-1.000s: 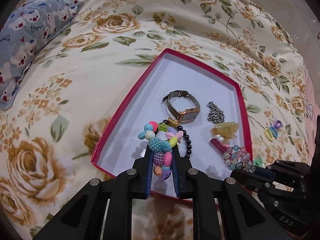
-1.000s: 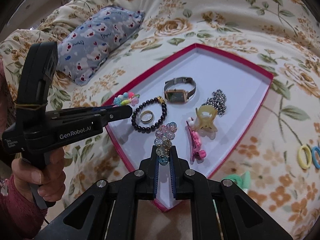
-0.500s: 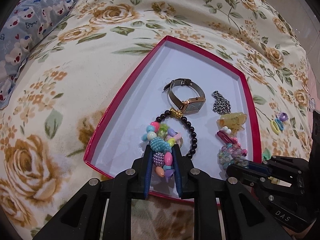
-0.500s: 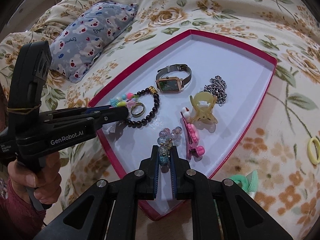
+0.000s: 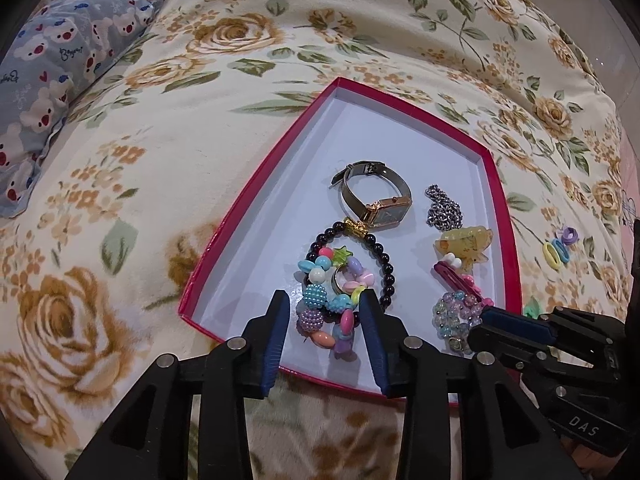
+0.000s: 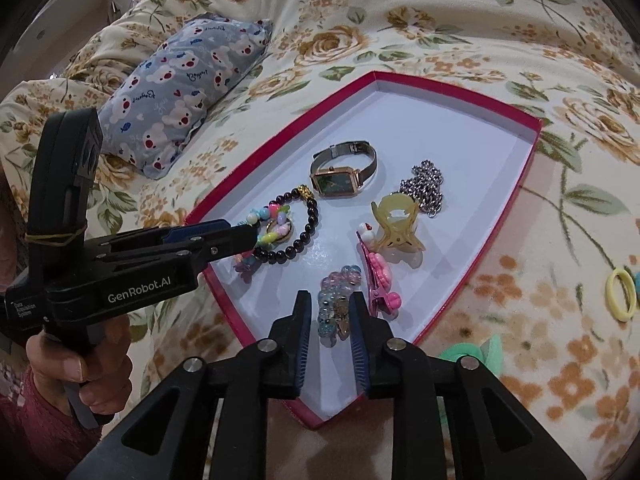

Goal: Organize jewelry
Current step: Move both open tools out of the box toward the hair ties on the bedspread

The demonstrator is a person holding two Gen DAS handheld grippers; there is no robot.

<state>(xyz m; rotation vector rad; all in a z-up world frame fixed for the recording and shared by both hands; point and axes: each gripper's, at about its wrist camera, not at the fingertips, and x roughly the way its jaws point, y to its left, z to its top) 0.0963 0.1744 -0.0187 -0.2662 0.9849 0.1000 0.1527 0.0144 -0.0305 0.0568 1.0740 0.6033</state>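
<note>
The left tongs (image 5: 325,312) stand apart, their jaws having just been opening, with the colourful bead bracelet (image 5: 334,300) lying loose between them on the white floor of the red box (image 5: 256,184); the blue pads sit on either side of it and do not press on it. That bracelet lies partly over a black bead bracelet (image 5: 384,264) and a small ring (image 5: 339,280) inside its loop.

The right tongs (image 6: 330,312) are also apart, their jaws having just been opening too. The clear pastel bead bracelet (image 6: 338,300) lies between them on the box floor near the nearest corner, free of the pads.

Just beside that bracelet, to its right in the right wrist view, lies a pink hair clip (image 6: 380,276) with a small white figure at its far end. Beyond it rests a yellow claw clip (image 6: 396,220), touching a heap of silver chain (image 6: 426,186). A watch (image 6: 342,170) with a gold case and mesh band stands further in, next to the gold clasp of the black bracelet.

The box sits on a bed (image 6: 520,32) with a cream floral cover. A blue pillow (image 6: 188,80) with a bear print lies well apart to the left. Small hair ties (image 5: 558,248) lie on the cover outside the box on the right, and a green item (image 6: 472,354) sits near the box's near right edge. A hand (image 6: 80,364) in a dark red sleeve grips the left handle.
</note>
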